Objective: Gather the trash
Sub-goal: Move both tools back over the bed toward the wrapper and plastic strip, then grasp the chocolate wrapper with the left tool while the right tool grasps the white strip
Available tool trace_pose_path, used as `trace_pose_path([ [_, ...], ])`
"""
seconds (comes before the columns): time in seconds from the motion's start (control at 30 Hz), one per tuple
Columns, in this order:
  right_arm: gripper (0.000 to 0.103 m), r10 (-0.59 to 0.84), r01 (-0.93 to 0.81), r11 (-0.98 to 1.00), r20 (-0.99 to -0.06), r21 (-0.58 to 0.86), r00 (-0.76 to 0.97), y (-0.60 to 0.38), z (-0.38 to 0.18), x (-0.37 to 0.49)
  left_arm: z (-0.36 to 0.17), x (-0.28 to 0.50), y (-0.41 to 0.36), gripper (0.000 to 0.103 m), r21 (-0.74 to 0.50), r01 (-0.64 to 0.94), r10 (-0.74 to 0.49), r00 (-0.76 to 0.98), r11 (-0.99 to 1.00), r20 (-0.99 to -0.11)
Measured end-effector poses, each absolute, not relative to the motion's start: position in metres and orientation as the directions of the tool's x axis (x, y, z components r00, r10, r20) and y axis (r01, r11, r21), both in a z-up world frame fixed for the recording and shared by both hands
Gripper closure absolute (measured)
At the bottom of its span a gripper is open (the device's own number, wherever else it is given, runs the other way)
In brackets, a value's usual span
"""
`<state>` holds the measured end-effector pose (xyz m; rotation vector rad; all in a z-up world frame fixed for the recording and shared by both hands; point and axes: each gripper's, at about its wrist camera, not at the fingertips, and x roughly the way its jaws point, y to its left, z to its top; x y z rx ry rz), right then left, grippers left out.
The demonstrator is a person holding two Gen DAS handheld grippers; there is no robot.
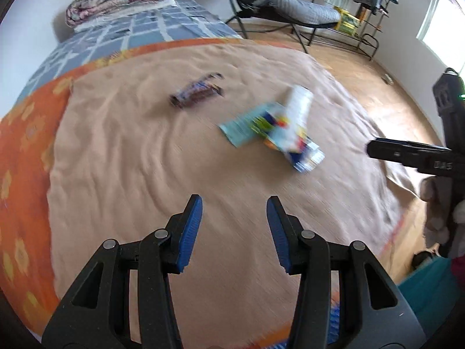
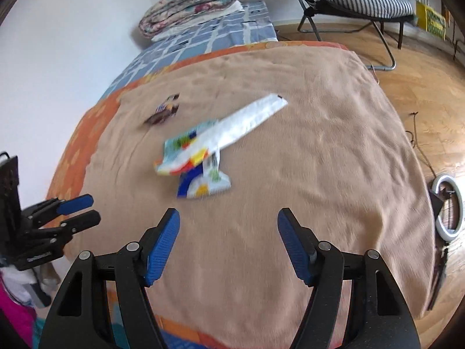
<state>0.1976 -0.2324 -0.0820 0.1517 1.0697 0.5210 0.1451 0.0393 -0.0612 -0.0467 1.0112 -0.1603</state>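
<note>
Hovering with both the left gripper [image 1: 234,203] and right gripper [image 2: 228,216] spread wide and empty above tan blanket [image 2: 319,145], near overlapping colourful wrappers [image 2: 200,157], dark wrapper [image 1: 197,91] beyond; risk: pinching soft blanket, or flimsy wrappers sliding off.

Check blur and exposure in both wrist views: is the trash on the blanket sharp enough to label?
Left wrist: motion blur smears the colourful wrappers and the dark wrapper; the left gripper stays sharp; the window is blown out. Right wrist: the wrappers are equally smeared, print unreadable; the right gripper is crisp; strong fisheye bending at the edges.
</note>
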Motion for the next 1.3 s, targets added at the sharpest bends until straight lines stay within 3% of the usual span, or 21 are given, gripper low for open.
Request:
trace_pose_path([
  [0.57,0.034,0.559,-0.135,0.827,-0.776,0.545,0.293,-0.209,-0.131,0.291,-0.098,0.265,0.032,0.056,0.117,0.194,-0.002,0.525,0.974,-0.851],
  [0.73,0.034,0.588,-0.086,0.803,-0.76,0.59,0.277,-0.207,-0.141,0.301,-0.117,0.288,0.032,0.056,0.191,0.153,0.089,0.507,0.97,-0.857],
  [1.03,0.034,0.559,-0.083,0.818,-0.755,0.569,0.342,-0.195,-0.141,0.312,-0.121,0.306,0.041,0.056,0.164,0.103,0.086,0.527,0.981,-0.846],
  [1.07,0.034,0.553,-0.086,0.823,-0.757,0.562,0.349,-0.193,-0.14,0.313,-0.121,0.306,0.041,0.058,0.153,0.104,0.076,0.529,0.983,-0.845],
  [1.1,0.034,0.547,-0.089,0.827,-0.757,0.556,0.357,-0.192,-0.14,0.313,-0.121,0.305,0.042,0.066,0.146,0.107,0.068,0.528,0.983,-0.846],
  [1.13,0.039,0.54,-0.091,0.832,-0.76,0.547,0.362,-0.191,-0.14,0.313,-0.121,0.305,0.043,0.07,0.138,0.11,0.06,0.527,0.984,-0.848],
  [1.23,0.069,0.523,-0.092,0.843,-0.769,0.53,0.367,-0.192,-0.141,0.314,-0.119,0.303,0.047,0.077,0.115,0.099,0.045,0.535,0.988,-0.844],
  [1.3,0.074,0.538,-0.082,0.831,-0.758,0.55,0.369,-0.197,-0.143,0.314,-0.117,0.301,0.05,0.084,0.093,0.091,0.029,0.539,0.991,-0.842],
])
